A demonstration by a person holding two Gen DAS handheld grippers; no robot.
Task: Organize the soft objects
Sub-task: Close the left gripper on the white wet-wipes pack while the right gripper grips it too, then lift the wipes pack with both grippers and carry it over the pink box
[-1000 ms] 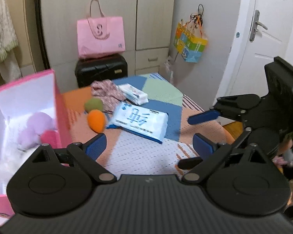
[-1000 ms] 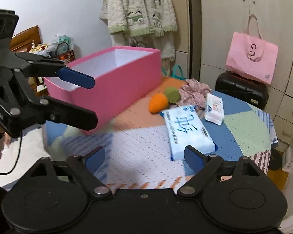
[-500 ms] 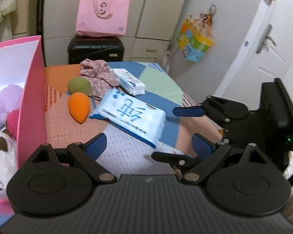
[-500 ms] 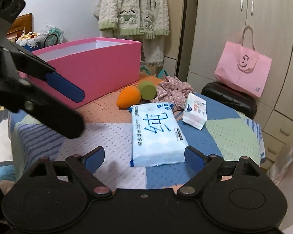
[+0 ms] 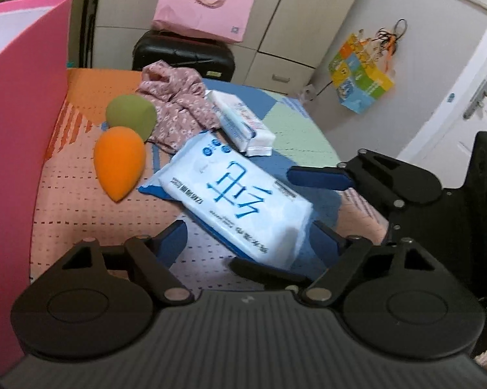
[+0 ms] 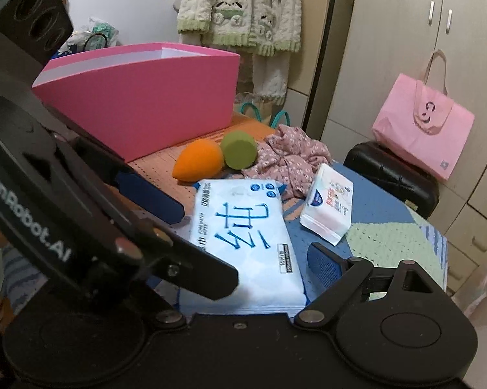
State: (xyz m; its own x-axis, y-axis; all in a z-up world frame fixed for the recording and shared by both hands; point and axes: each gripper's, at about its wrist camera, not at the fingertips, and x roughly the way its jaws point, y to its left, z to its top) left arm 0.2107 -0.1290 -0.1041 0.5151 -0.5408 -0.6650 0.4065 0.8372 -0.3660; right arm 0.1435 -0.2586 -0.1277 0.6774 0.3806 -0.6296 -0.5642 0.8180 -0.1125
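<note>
Both your grippers, left (image 5: 246, 236) and right (image 6: 243, 291), jaws wide, straddle the large tissue pack (image 5: 233, 194) on the counter (image 5: 91, 214); five soft items apparently remain outside the pink box (image 6: 152, 97).

I'm working in a lived-in bedroom at home. Far off, tall beige wardrobe doors (image 6: 405, 48) fill the wall, with a fleecy pyjama set (image 6: 240, 9) hanging at their left. A pink shopping bag (image 6: 421, 129) sits on a black suitcase (image 6: 392, 175) below them. On the right, a white door (image 5: 464, 97) stands beside a colourful hanging bag (image 5: 360, 81).
</note>
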